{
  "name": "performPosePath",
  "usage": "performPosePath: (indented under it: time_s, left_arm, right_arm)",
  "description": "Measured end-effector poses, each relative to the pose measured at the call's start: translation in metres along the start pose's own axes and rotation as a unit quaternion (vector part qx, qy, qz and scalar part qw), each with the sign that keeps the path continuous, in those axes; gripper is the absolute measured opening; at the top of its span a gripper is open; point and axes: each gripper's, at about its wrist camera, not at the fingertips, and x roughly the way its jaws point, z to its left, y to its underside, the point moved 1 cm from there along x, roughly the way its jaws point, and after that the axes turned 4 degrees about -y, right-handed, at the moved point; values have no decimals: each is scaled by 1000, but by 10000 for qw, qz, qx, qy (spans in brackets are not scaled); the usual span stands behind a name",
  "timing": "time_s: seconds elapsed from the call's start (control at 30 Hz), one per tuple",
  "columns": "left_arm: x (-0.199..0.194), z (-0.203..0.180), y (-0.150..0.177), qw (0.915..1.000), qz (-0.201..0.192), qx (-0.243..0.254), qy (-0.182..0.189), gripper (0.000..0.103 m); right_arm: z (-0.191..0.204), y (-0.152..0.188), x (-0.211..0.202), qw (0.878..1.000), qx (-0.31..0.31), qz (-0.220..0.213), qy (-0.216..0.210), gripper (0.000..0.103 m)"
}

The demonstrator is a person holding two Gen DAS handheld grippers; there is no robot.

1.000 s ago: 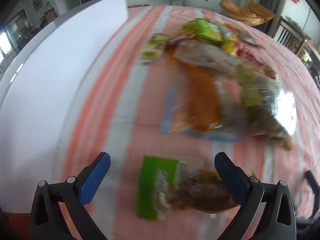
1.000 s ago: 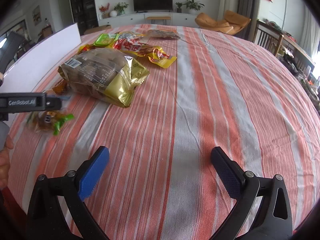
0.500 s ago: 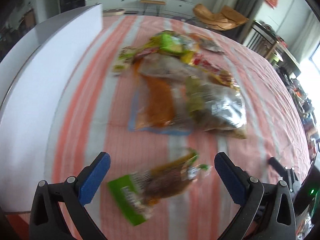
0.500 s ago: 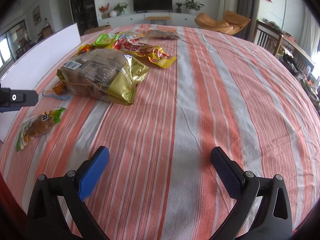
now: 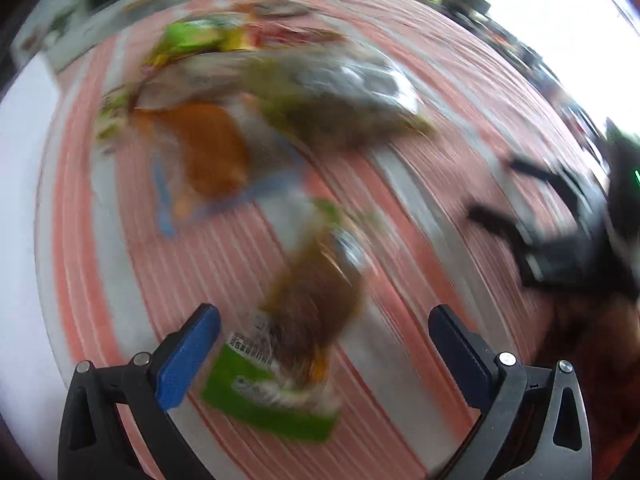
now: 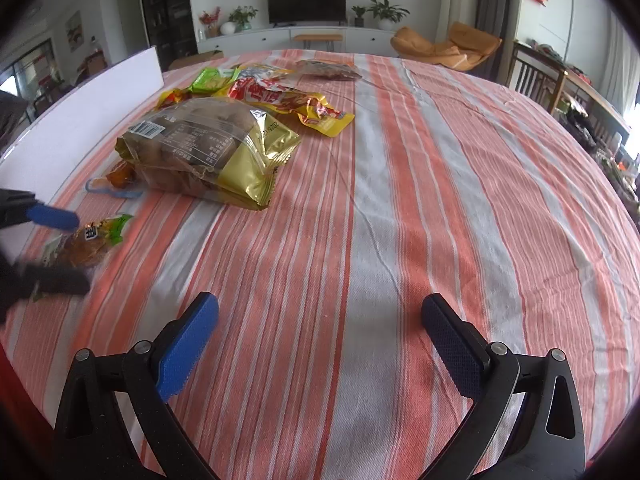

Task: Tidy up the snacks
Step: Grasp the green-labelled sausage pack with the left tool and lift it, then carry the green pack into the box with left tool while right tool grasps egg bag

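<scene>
Left gripper (image 5: 320,344) spread wide, straddling small green-ended snack packet (image 5: 296,344) on striped tablecloth (image 6: 400,200), right gripper (image 6: 320,332) spread, empty, large gold bag (image 6: 208,152) (contents brown) beyond packet, white box (image 6: 80,128) alongside.

Left wrist view is aimed steeply down, close over the striped tablecloth (image 5: 400,184) near its white-board edge. Right wrist view faces across it toward the far edge. The green-ended snack packet (image 5: 296,344) (image 6: 86,240) is shared.

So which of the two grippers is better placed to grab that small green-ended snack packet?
Left. The left gripper is open astride the small green-ended snack packet; the right gripper is open over bare striped tablecloth, away from it.
</scene>
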Motion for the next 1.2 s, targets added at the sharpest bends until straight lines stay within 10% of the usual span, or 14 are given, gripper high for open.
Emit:
performPosePath:
  time_s: [0.23, 0.33, 0.4, 0.7, 1.0, 1.2]
  left_arm:
    - [-1, -11, -2, 9967, -104, 309, -746, 102]
    - [7, -5, -11, 9957, -219, -128, -892, 89]
    - [2, -7, -11, 9938, -409, -300, -991, 55]
    - [-23, -8, 19, 9811, -1261, -1153, -908, 36]
    - [-47, 16, 51, 9664, -1745, -1795, -577, 31]
    - [-64, 31, 64, 9560, -2086, -2042, -280, 30]
  right_arm:
    - [0, 0, 0, 10000, 3, 0, 1, 103]
    - [0, 0, 0, 10000, -1, 2, -4, 103]
    - [-1, 1, -1, 10000, -26, 39, -37, 103]
    - [8, -54, -34, 9939, -662, -34, -882, 101]
    - [110, -126, 52, 9067, -3908, 1325, -870, 101]
    - [76, -141, 70, 9535, -2226, 1704, -1108, 76]
